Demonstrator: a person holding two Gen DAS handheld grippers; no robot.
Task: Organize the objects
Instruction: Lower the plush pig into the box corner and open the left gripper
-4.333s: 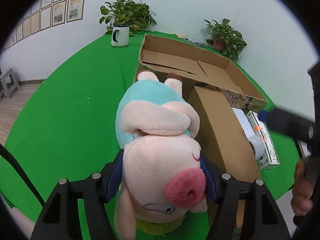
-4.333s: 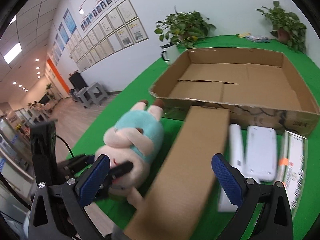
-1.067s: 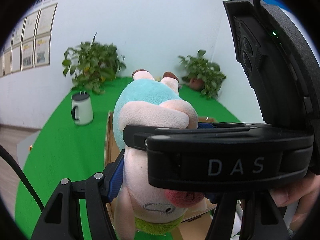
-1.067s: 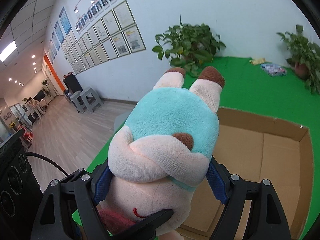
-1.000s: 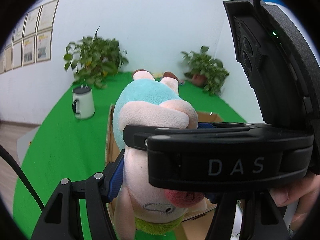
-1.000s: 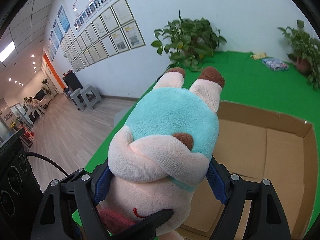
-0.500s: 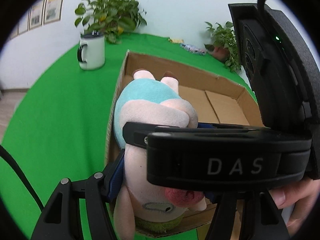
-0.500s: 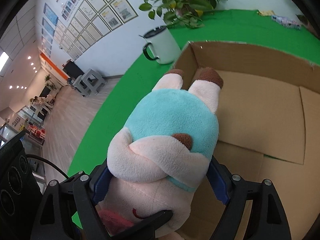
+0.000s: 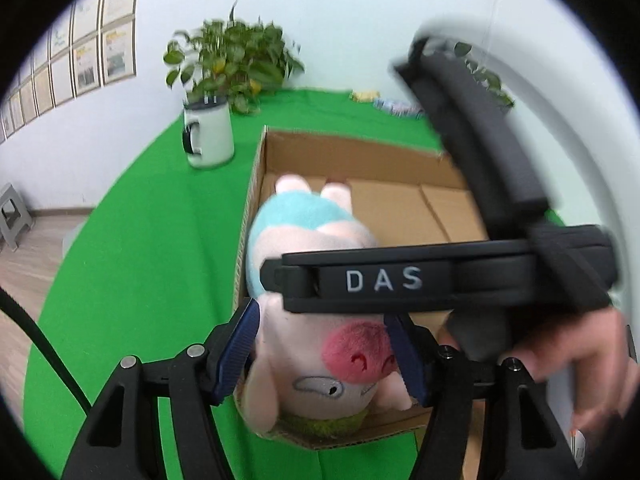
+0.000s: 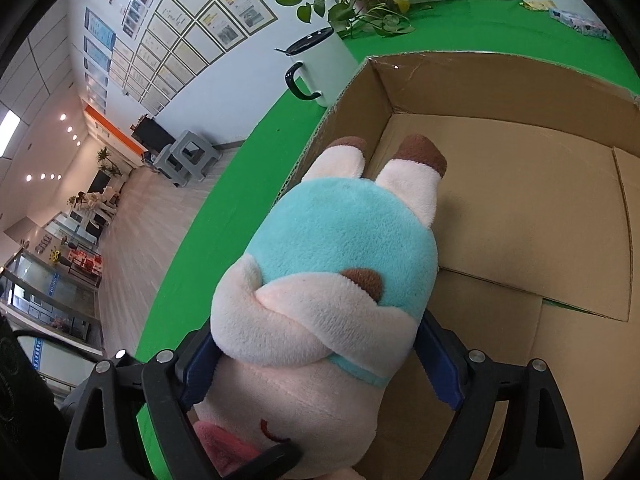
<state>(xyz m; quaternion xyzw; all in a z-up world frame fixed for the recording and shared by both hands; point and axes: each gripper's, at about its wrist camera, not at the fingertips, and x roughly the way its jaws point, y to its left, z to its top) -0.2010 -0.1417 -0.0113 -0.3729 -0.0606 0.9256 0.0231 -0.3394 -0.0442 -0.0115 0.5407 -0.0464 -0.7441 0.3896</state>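
In the left wrist view, a white mug with a black handle (image 9: pixel 208 136) stands at upper left on the green table cover (image 9: pixel 132 248), in front of a leafy potted plant (image 9: pixel 232 60). At centre, the pink plush pig in a light blue shirt (image 9: pixel 320 320) lies head-first toward the camera inside the open brown cardboard box (image 9: pixel 400 160), against its left wall. The left gripper (image 9: pixel 324 356) has its blue pads clamped on the pig's head. The right gripper (image 10: pixel 320 364) crosses the body; its jaws have just been opening, and in the right wrist view the right-hand pad stands slightly clear of the plush.
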